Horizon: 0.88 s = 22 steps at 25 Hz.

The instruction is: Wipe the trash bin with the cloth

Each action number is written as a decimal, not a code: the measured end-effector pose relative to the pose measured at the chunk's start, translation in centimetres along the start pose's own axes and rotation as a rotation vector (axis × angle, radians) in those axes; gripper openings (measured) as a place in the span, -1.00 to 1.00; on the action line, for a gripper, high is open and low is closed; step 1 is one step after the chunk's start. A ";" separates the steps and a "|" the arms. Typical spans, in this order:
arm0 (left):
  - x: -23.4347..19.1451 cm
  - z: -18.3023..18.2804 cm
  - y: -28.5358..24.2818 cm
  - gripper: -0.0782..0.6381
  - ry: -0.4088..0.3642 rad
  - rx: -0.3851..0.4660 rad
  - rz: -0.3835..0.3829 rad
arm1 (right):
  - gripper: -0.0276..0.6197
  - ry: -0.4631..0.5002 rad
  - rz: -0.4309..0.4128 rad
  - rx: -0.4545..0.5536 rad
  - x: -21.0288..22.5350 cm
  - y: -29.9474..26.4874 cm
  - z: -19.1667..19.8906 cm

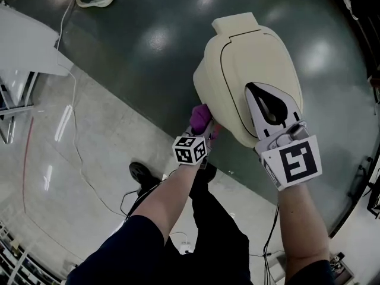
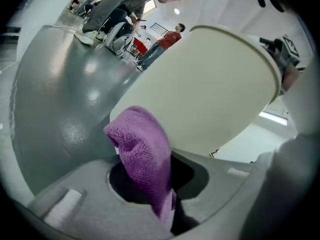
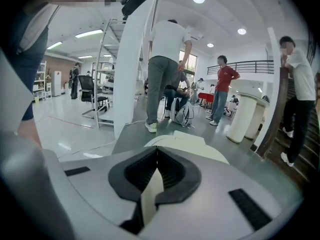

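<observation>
On the dark floor [image 1: 148,40] just ahead of the person's feet stands the cream trash bin [image 1: 249,64], and both grippers are at its near side. The left gripper [image 1: 205,130] has its jaws pinched on the purple cloth [image 1: 200,119], whose free end bunches up past the jaws and presses against the bin's side wall [image 2: 210,94]. The right gripper [image 1: 267,103] rests on top, its jaws closed almost together on a thin cream edge [image 3: 150,194], apparently the rim of the lid [image 1: 255,52]. The likeliest trouble is that only a small fold of cloth [image 2: 142,159] sits in the pinch, so dragging it hard along the wall could pull it free or roll it up, leaving gripper plastic rubbing the bin. The right hold looks just as slim; if that edge slips out, or the lid gives, a sideways push from the cloth could slide or tip the bin. Loose cables [image 1: 127,200] near the person's shoe could catch a foot if the person steps round. The left forearm [image 1: 169,198] reaches down and forward, angled rightward to the bin's near-left flank; the right forearm [image 1: 300,218] runs nearly straight ahead, its gripper laid over the lid.
</observation>
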<state>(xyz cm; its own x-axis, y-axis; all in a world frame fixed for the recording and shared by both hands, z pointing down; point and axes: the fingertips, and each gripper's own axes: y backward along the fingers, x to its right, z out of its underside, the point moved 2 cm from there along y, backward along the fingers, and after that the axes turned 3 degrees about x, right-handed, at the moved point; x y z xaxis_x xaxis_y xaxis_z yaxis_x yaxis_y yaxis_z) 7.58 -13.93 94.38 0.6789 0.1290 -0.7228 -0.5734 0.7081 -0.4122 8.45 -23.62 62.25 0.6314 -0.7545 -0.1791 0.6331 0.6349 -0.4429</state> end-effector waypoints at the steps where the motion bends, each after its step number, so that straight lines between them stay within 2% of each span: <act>1: 1.2 -0.3 0.7 -0.62 0.007 0.003 0.011 | -0.88 -0.002 0.000 0.003 0.0 0.0 0.0; 7: 9.2 -3.1 4.5 -0.62 0.014 0.011 0.109 | -0.88 -0.012 0.017 -0.024 0.1 -0.2 0.3; 10: 13.6 -4.7 6.7 -0.62 -0.029 -0.005 0.181 | -0.88 -0.022 0.023 -0.039 0.1 -0.3 0.4; 13: 16.7 -6.6 9.3 -0.62 -0.076 -0.023 0.235 | -0.88 -0.093 0.024 -0.034 0.4 -0.2 0.2; 16: 18.4 -8.2 11.7 -0.62 -0.099 -0.028 0.240 | -0.88 -0.180 0.014 -0.028 0.5 1.0 -0.6; 22: 22.5 -11.3 17.6 -0.62 -0.178 -0.060 0.265 | -0.88 -0.214 0.009 0.011 -2.4 7.1 -4.7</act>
<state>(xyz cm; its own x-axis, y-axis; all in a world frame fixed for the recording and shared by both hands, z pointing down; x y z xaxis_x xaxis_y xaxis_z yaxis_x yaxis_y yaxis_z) 7.62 -6.41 64.61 0.5687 0.4266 -0.7032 -0.7633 0.5923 -0.2580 9.35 -18.05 55.44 0.7168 -0.6972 0.0080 0.6312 0.6440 -0.4322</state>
